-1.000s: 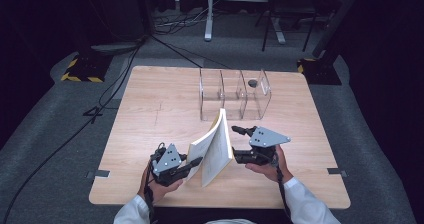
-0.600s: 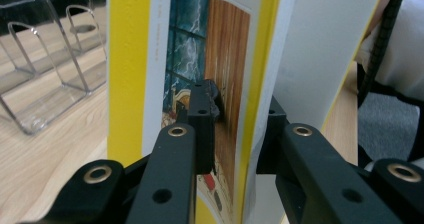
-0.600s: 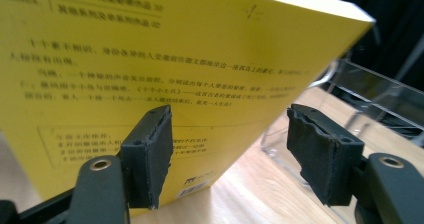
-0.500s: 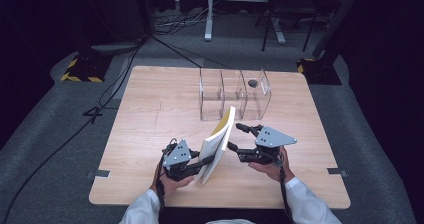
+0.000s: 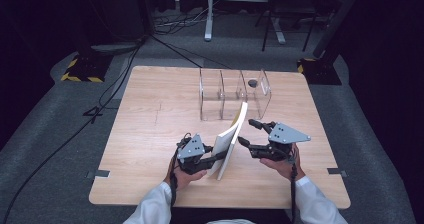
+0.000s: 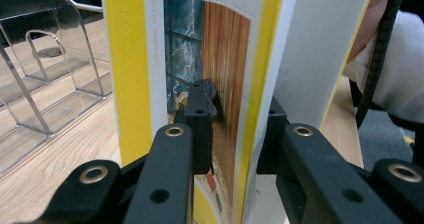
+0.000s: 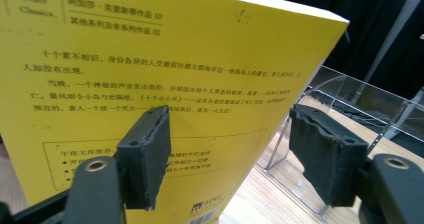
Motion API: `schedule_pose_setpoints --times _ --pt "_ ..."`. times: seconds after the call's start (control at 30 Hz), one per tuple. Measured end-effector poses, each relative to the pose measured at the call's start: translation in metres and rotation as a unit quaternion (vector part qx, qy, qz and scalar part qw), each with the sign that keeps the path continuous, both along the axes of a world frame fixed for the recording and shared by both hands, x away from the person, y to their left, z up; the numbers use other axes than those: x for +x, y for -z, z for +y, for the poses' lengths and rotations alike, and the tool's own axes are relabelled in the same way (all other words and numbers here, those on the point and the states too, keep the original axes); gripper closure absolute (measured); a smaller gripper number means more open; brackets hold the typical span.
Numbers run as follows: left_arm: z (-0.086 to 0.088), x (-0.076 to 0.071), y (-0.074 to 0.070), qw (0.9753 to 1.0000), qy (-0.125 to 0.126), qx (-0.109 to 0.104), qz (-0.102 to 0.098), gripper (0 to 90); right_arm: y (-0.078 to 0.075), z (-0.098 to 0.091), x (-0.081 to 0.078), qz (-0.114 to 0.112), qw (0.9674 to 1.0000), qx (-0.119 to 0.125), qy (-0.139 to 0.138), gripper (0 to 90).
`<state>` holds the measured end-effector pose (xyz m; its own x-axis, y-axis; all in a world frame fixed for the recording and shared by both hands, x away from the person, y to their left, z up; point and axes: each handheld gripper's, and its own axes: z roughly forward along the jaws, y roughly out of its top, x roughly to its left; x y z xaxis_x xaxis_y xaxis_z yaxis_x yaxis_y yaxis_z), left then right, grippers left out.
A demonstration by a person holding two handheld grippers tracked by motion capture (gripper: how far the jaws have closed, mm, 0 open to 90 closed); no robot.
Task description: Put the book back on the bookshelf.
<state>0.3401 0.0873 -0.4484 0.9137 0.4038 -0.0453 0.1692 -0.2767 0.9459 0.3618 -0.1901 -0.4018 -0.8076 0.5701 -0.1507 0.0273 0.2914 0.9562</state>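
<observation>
A paperback book point(image 5: 231, 139) with a yellow cover stands on its lower edge on the wooden table point(image 5: 150, 114), leaning with its top toward the rack. My left gripper point(image 5: 216, 156) is shut on its front cover point(image 6: 210, 59), one jaw on the picture side and one behind it point(image 6: 239, 104). My right gripper point(image 5: 246, 132) is just right of the book. Its jaws have just been opening, and nothing is between the pads. The yellow back cover point(image 7: 150, 59) with printed text stands just beyond that gripper point(image 7: 227, 134).
A clear acrylic rack point(image 5: 235, 91) with several upright dividers stands just behind the book, also in the left gripper view point(image 6: 45, 84) and the right gripper view point(image 7: 350, 99). A small dark object point(image 5: 252, 83) lies at its right compartment. Cables cross the floor beyond.
Both hands and the book have shifted to the right, and the book's top now leans closer to the rack. The right gripper's jaws stand a little wider.
</observation>
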Motion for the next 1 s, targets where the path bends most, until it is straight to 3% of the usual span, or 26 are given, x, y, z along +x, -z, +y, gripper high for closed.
schedule_pose_setpoints --times 0.1,0.23,0.43,0.53,0.6,0.7,0.77,0.87,1.0 --pt "0.005 -0.006 -0.002 0.9995 -0.009 0.028 -0.012 74.1 0.001 0.003 -0.003 -0.003 0.9999 -0.007 -0.01 31.5" --pt "0.01 -0.009 -0.002 0.9994 -0.011 0.032 -0.008 73.4 0.002 0.012 -0.007 -0.013 0.9996 -0.019 -0.013 33.2" --pt "0.016 -0.019 -0.004 0.9982 -0.004 0.056 -0.019 68.6 0.006 0.02 -0.011 -0.016 0.9991 -0.033 -0.019 33.2" --pt "0.017 -0.024 -0.003 0.9972 -0.005 0.071 -0.023 61.9 0.009 0.022 -0.012 -0.012 0.9991 -0.035 -0.023 33.2" --pt "0.018 -0.027 -0.002 0.9973 -0.008 0.07 -0.022 55.4 0.011 0.023 -0.013 -0.014 0.9989 -0.04 -0.023 33.5" --pt "0.019 -0.028 0.0 0.9974 -0.002 0.072 -0.007 34.0 0.012 0.023 -0.015 -0.016 0.9987 -0.041 -0.024 33.3" --pt "0.014 -0.032 0.002 0.9966 0.001 0.082 -0.012 28.4 0.013 0.024 -0.015 -0.016 0.9986 -0.044 -0.027 33.2" --pt "0.004 -0.036 0.004 0.9954 -0.001 0.094 -0.014 24.9 0.016 0.03 -0.018 -0.022 0.9978 -0.056 -0.028 33.3" --pt "-0.006 -0.039 0.003 0.995 -0.026 0.093 -0.023 24.6 0.02 0.034 -0.019 -0.025 0.9972 -0.065 -0.027 32.9"
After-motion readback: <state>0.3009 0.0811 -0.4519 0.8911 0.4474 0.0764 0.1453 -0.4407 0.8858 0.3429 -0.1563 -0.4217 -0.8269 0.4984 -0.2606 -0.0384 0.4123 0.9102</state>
